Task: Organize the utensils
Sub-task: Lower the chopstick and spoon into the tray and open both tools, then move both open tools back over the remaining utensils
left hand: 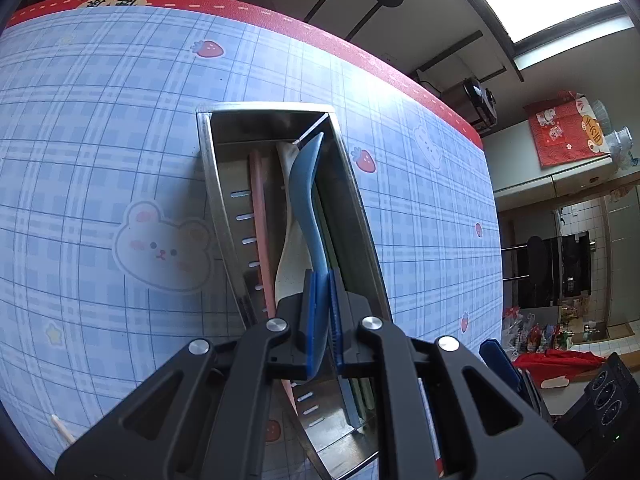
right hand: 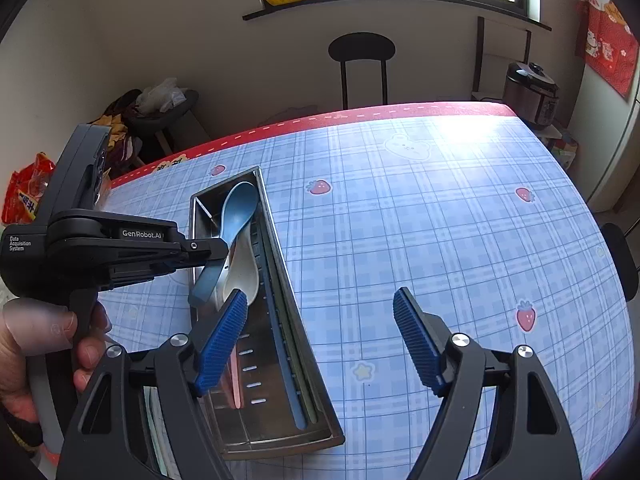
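My left gripper (left hand: 320, 280) is shut on the handle of a blue spoon (left hand: 306, 200), holding it slanted over a long steel tray (left hand: 208, 152) on the checked tablecloth. In the tray lie a white spoon (left hand: 286, 276), a pink stick (left hand: 258, 200) and darker sticks along the right wall. In the right wrist view my right gripper (right hand: 320, 336) is open wide with nothing between its blue pads, just above the near end of the tray (right hand: 296, 320). There the left gripper (right hand: 218, 250) comes in from the left with the blue spoon (right hand: 238, 212) above the white spoon (right hand: 244, 272).
A person's hand (right hand: 40, 328) grips the left tool's handle. A black chair (right hand: 362, 50) stands beyond the table's red far edge, and a rice cooker (right hand: 530, 88) sits at the back right. A small white stick (left hand: 62, 428) lies on the cloth at the near left.
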A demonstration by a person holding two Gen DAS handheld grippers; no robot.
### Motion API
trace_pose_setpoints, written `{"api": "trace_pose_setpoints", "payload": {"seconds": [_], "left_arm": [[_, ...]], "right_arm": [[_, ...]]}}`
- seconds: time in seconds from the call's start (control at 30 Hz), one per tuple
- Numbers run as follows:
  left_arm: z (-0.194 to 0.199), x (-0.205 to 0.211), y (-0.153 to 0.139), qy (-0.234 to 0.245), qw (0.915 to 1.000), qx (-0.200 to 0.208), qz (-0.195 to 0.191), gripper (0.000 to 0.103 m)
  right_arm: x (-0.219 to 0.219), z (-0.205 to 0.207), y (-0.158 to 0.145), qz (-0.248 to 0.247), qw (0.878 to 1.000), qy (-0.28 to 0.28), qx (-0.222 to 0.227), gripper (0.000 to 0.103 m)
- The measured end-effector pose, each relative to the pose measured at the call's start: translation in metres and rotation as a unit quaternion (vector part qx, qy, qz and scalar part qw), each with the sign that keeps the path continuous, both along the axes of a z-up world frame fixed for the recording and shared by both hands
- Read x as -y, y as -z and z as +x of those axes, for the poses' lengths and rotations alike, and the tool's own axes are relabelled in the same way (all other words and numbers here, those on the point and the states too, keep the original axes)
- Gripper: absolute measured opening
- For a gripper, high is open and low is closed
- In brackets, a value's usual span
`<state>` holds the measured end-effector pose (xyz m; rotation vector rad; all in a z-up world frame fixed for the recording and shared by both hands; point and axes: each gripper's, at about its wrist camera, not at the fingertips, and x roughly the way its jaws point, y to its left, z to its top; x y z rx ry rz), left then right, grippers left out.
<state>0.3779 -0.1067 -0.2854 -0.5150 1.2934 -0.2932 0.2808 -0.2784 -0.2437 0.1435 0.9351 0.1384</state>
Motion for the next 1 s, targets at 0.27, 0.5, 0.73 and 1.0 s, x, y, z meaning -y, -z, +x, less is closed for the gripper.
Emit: {"api": "trace_pose_setpoints", "payload": {"seconds": [0.27,0.5,0.73,1.0], "left_arm": [[0.003,0.017,-0.002,0.036,0.9991,0.021,0.009,0.026],[-0.016,0.007,-0.032,0.061,0.9949,0.073,0.034,0.081],[-0.054,-0.025,-0.053,0.069,0.9905,0.101,0.063,0.097],[-0.126,-0.086,-0.045,0.065,0.9868,0.099,0.11,0.097]], "right_arm": [[0.004,-0.011,0.002,-0.002,1.0,0.015,-0.001,0.08],[0.004,-0.022,-0.003,-0.006,1.0,0.019,0.008,0.097],[-0.009,-0.042,-0.009,-0.013,1.0,0.011,0.009,0.097],[-0.038,-0.085,-0.005,-0.012,1.0,-0.026,0.006,0.097]]}}
